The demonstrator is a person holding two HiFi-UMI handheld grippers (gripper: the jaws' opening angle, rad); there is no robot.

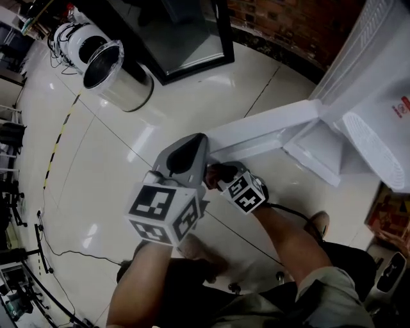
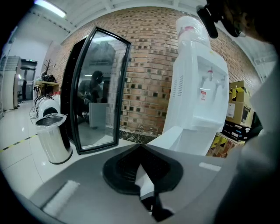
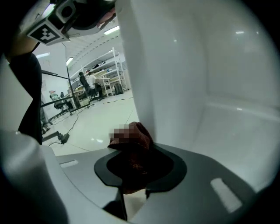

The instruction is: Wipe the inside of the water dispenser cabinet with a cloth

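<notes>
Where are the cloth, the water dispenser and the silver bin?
cloth (image 3: pixel 133 151): right gripper view, its bunched middle.
water dispenser (image 2: pixel 192 103): left gripper view, white body.
silver bin (image 2: pixel 53 141): left gripper view, shiny side.

The head view is dim and underexposed, with soft glare patches on the glossy floor (image 1: pixel 93 230). Both gripper views bulge and go black at the corners. A ceiling lamp (image 2: pixel 50 8) glows in the left one.

Your cloth (image 3: pixel 139 139) looks like coarse, nubbly dark-red fabric. The water dispenser (image 2: pixel 197 96) is smooth white plastic with a soft sheen. You stand on a floor (image 1: pixel 115 160) of glossy pale tile; the bin (image 1: pixel 122 80) is brushed metal, the wall (image 2: pixel 148 78) rough brick. Your left gripper (image 2: pixel 141 148) has a matt grey plastic shell.
</notes>
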